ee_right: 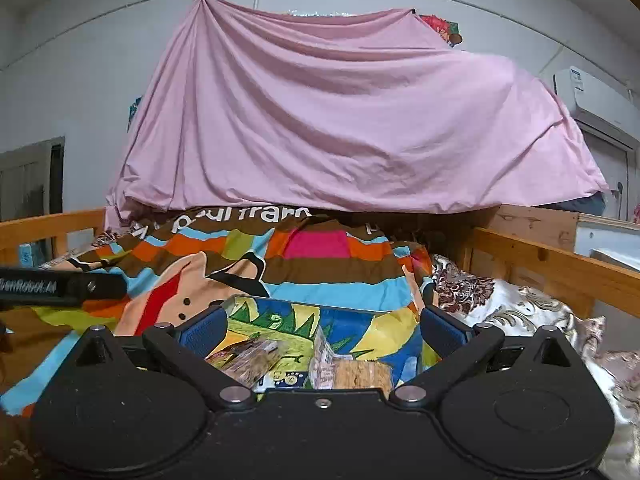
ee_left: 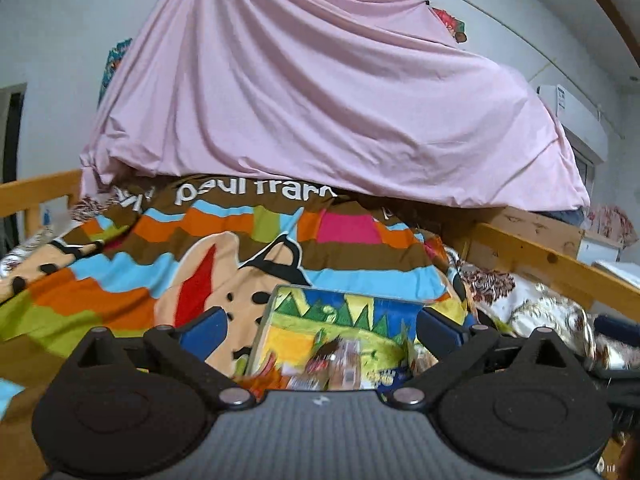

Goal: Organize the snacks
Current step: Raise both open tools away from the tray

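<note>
Item: snack packets, lying in a shallow tray (ee_right: pixel 360 312) with a bright cartoon landscape printed on it, set on the bed right in front of you

Cracker packet (ee_right: pixel 362 374): clear wrapper over a pale square block, right side of the tray. Likely light, brittle inside, slick film outside; take it across its flat faces or by the crimped end, and squeeze gently or it may crumble

Brown packet (ee_right: pixel 250 356): left side of the tray, also in clear film, probably soft and light; the wrapper may slide, so pinch it mid-body

Left view: the packets (ee_left: pixel 336 360) are blurred, kind not readable

Your right gripper (ee_right: pixel 320 330): fingers spread wide, holding nothing, poised over the tray

Your left gripper (ee_left: pixel 320 330): fingers likewise released and empty, above the same tray

Surface: striped cartoon quilt (ee_right: pixel 248 264), soft and uneven; judge the tray likely to tip or sink if pressed

Room: wooden bed rail (ee_right: pixel 560 264) to the right, a pink sheet (ee_right: pixel 340 120) draped behind, an air conditioner (ee_right: pixel 592 96) on the white wall
</note>
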Demonstrator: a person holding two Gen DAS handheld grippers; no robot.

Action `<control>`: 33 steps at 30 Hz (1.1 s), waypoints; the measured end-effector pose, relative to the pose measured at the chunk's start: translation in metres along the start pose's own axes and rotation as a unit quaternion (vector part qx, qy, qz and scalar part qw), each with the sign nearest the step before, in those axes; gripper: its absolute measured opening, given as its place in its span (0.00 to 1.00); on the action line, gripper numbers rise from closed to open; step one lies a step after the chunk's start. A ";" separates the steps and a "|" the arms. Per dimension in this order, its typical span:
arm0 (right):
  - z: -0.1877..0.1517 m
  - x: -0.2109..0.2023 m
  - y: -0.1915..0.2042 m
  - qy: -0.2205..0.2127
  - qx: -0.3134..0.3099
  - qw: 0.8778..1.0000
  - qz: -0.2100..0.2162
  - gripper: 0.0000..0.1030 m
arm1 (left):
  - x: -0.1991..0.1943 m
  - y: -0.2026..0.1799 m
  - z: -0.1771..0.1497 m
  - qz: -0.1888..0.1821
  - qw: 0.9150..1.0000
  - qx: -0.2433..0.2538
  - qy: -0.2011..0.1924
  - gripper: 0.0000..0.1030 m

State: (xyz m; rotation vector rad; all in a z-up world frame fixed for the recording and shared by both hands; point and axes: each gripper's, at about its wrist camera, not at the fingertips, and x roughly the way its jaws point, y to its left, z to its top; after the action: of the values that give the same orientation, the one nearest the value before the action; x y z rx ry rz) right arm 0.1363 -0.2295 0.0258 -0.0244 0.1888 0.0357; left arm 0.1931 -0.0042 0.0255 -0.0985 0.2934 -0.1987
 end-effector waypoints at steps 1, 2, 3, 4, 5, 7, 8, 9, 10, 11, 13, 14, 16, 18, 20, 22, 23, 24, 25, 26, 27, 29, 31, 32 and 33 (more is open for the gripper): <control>-0.001 -0.008 0.000 0.000 0.000 1.000 0.002 0.99 | -0.008 0.000 -0.003 0.002 1.000 0.002 -0.001 1.00; -0.002 -0.017 0.000 0.001 -0.001 1.000 0.003 0.99 | -0.018 0.001 -0.007 0.005 1.000 0.002 -0.002 1.00; -0.004 -0.026 0.000 0.002 -0.004 1.000 0.005 0.99 | -0.026 0.002 -0.010 0.009 1.000 0.000 -0.003 1.00; -0.005 -0.033 0.000 0.002 -0.007 1.000 0.007 0.99 | -0.033 0.003 -0.013 0.012 1.000 -0.003 -0.004 1.00; -0.006 -0.041 0.000 0.002 -0.012 1.000 0.008 0.99 | -0.041 0.005 -0.016 0.014 1.000 -0.006 -0.004 1.00; -0.008 -0.057 0.001 0.001 -0.022 1.000 0.012 0.99 | -0.055 0.007 -0.020 0.018 1.000 -0.015 0.007 1.00; -0.009 -0.064 0.002 0.001 -0.026 1.000 0.014 0.99 | -0.060 0.008 -0.022 0.017 1.000 -0.019 0.014 1.00; -0.010 -0.070 0.002 0.000 -0.030 0.999 0.016 0.99 | -0.068 0.009 -0.025 0.015 0.999 -0.024 0.021 1.00; -0.011 -0.077 0.002 0.000 -0.033 0.999 0.017 0.99 | -0.074 0.010 -0.028 0.015 0.999 -0.028 0.025 1.00; -0.012 -0.084 0.003 0.000 -0.036 0.999 0.019 0.99 | -0.079 0.011 -0.031 0.016 0.999 -0.031 0.028 1.00; -0.015 -0.095 0.004 0.004 -0.037 0.999 0.024 0.99 | -0.092 0.012 -0.036 0.019 0.999 -0.034 0.035 1.00; -0.016 -0.100 0.005 0.006 -0.037 0.999 0.026 0.99 | -0.097 0.013 -0.038 0.022 0.998 -0.035 0.037 1.00; -0.018 -0.111 0.007 0.006 -0.034 0.999 0.031 0.99 | -0.108 0.013 -0.043 0.026 0.998 -0.036 0.042 1.00; -0.019 -0.122 0.010 0.006 -0.033 0.999 0.036 0.99 | -0.117 0.012 -0.046 0.029 0.998 -0.037 0.045 1.00; -0.020 -0.131 0.013 0.006 -0.027 0.999 0.041 0.99 | -0.126 0.011 -0.049 0.031 0.998 -0.041 0.045 1.00; -0.021 -0.137 0.016 0.016 -0.018 0.999 0.048 0.99 | -0.136 0.009 -0.051 0.031 0.998 -0.041 0.045 1.00; -0.021 -0.140 0.017 0.022 -0.015 0.998 0.051 0.99 | -0.140 0.008 -0.052 0.032 0.998 -0.040 0.044 1.00; -0.022 -0.143 0.019 0.026 -0.016 0.998 0.055 0.99 | -0.145 0.007 -0.053 0.032 0.998 -0.039 0.044 1.00; -0.023 -0.147 0.021 0.028 -0.018 0.998 0.056 0.99 | -0.150 0.006 -0.055 0.033 0.998 -0.037 0.045 1.00; -0.023 -0.150 0.023 0.029 -0.020 0.998 0.056 0.99 | -0.153 0.004 -0.057 0.036 0.998 -0.036 0.048 1.00; -0.023 -0.154 0.025 0.030 -0.022 0.998 0.056 0.99 | -0.156 0.002 -0.059 0.039 0.997 -0.033 0.049 1.00; -0.023 -0.162 0.026 0.029 -0.022 0.998 0.054 0.99 | -0.165 -0.003 -0.062 0.051 0.997 -0.020 0.049 1.00; -0.022 -0.169 0.027 0.029 -0.023 0.998 0.046 0.99 | -0.172 -0.005 -0.063 0.057 0.997 -0.011 0.045 1.00; -0.022 -0.174 0.026 0.028 -0.021 0.998 0.043 0.99 | -0.176 -0.006 -0.062 0.059 0.997 -0.009 0.043 1.00; -0.021 -0.177 0.024 0.028 -0.018 0.999 0.043 0.99 | -0.179 -0.007 -0.062 0.062 0.997 -0.009 0.043 1.00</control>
State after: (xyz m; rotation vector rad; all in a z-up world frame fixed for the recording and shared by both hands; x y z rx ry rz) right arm -0.0422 -0.2119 0.0383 -0.0528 0.2444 0.1248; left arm 0.0058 0.0221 0.0167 -0.0883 0.3866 -0.0769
